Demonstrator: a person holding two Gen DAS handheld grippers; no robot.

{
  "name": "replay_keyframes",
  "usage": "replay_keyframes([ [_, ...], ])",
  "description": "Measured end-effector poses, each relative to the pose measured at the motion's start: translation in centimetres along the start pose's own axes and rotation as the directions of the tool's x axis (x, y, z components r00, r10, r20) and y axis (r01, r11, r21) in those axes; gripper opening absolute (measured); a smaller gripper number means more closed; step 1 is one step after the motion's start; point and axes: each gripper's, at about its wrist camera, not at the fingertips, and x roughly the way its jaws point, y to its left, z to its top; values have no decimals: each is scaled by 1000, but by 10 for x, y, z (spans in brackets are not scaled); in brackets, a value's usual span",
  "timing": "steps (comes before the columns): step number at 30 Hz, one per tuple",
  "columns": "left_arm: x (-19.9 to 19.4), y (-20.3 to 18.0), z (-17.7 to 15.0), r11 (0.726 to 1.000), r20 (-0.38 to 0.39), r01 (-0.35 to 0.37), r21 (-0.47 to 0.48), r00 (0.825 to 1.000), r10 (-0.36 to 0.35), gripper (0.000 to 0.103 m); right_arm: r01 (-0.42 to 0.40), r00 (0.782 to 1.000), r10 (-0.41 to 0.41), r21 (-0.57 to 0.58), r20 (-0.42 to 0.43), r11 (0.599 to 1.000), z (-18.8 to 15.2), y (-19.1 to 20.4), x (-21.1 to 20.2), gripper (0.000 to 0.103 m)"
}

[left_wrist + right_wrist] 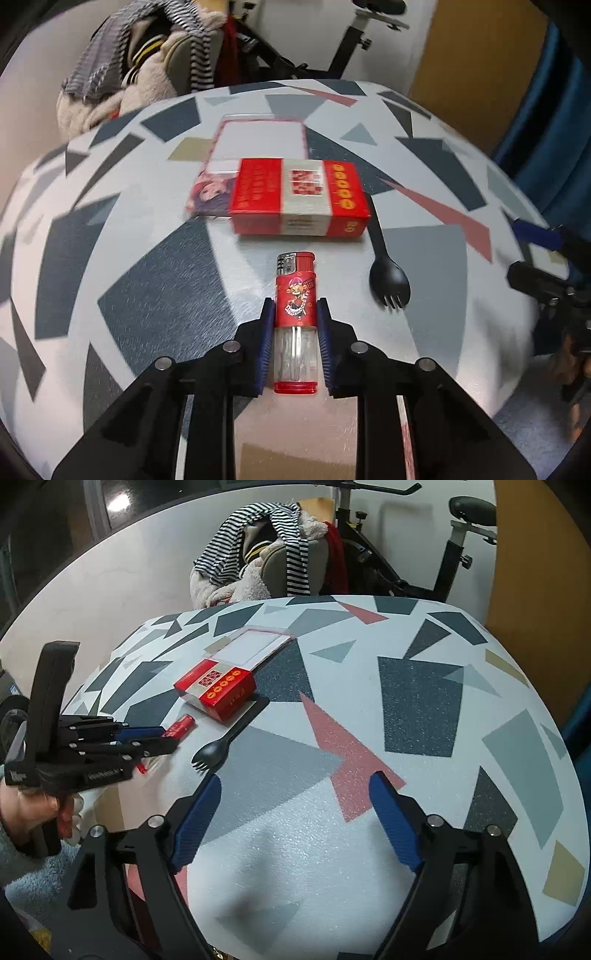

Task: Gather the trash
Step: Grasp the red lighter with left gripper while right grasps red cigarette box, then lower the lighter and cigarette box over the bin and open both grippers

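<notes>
Red lighter (295, 321) sits clamped in left gripper (295, 314) near the table (424, 709) edge; right gripper (295, 786) gapes over bare tabletop.

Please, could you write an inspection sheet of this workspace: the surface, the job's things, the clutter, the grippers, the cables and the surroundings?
Surface: table with a geometric-pattern cover.
Job's things: lighter, red box, black spork, flat clear packet partly under the box.
Clutter: nothing seen.
Grippers: left gripper around the lighter, pads at its sides; right gripper open, empty, above the table.
Cables: nothing seen.
Surroundings: chair heaped with clothes, exercise bike.
</notes>
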Motion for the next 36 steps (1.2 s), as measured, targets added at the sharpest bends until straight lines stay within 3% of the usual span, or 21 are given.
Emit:
replay_keyframes([
  [6, -35, 30, -12, 998, 50, 57, -40, 997, -55, 22, -31, 999, 30, -113, -14, 993, 22, 18, 11, 76],
  [13, -73, 70, -20, 990, 121, 87, -115, 990, -73, 22, -90, 995, 73, -275, -71, 957, 67, 64, 60, 76],
  [18, -96, 91, -29, 984, 166, 104, -145, 983, -79, 22, -78, 989, 22, -389, -146, 918, 88, 94, 104, 77],
  [25, -113, 104, -41, 984, 186, 102, -149, 980, -74, 22, -97, 970, 12, -344, -242, 934, 103, 102, 146, 80],
  [27, -114, 106, -43, 983, 189, 104, -154, 979, -74, 22, -102, 963, 4, -353, -269, 930, 100, 105, 150, 71],
  [36, -118, 104, -45, 981, 196, 123, -148, 976, -93, 22, -119, 975, 41, -358, -220, 926, 96, 109, 126, 62],
])
